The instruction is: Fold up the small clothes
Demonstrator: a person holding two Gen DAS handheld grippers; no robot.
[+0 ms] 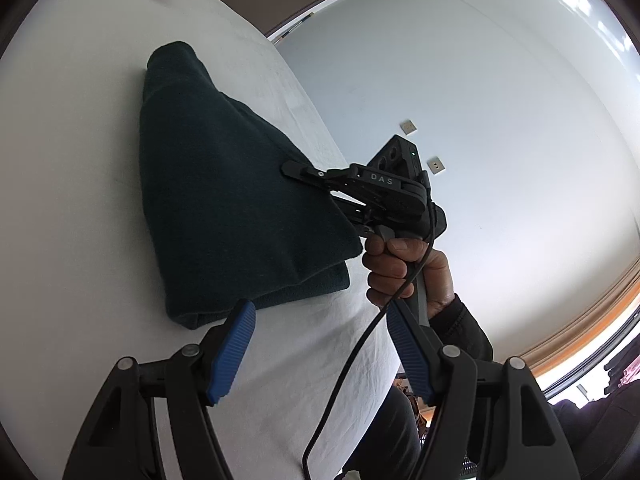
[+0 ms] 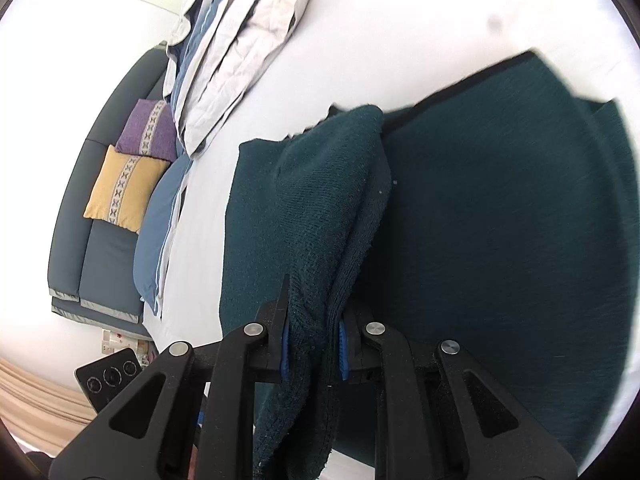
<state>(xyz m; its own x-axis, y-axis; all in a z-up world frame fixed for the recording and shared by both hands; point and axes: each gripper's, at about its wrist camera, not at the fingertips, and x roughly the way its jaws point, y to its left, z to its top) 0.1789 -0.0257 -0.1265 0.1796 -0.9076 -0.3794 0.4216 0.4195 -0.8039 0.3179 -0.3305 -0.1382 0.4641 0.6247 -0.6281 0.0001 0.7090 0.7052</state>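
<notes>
Your right gripper [image 2: 312,344] pinches only a bunched edge of the green garment [image 2: 500,220] on the bed [image 1: 60,200], so it may slip while your left gripper [image 1: 320,344] gapes empty

The left gripper [image 1: 320,352] hangs with its blue-padded jaws spread apart and nothing between them. The right gripper [image 2: 314,344] is clamped tight, its pads pressing a bunched fold of the dark green knit garment [image 2: 500,220] from both sides. In the left wrist view, a hand [image 1: 400,272] in a dark sleeve [image 1: 464,328] wraps the right gripper's handle, fingers curled around it.
</notes>
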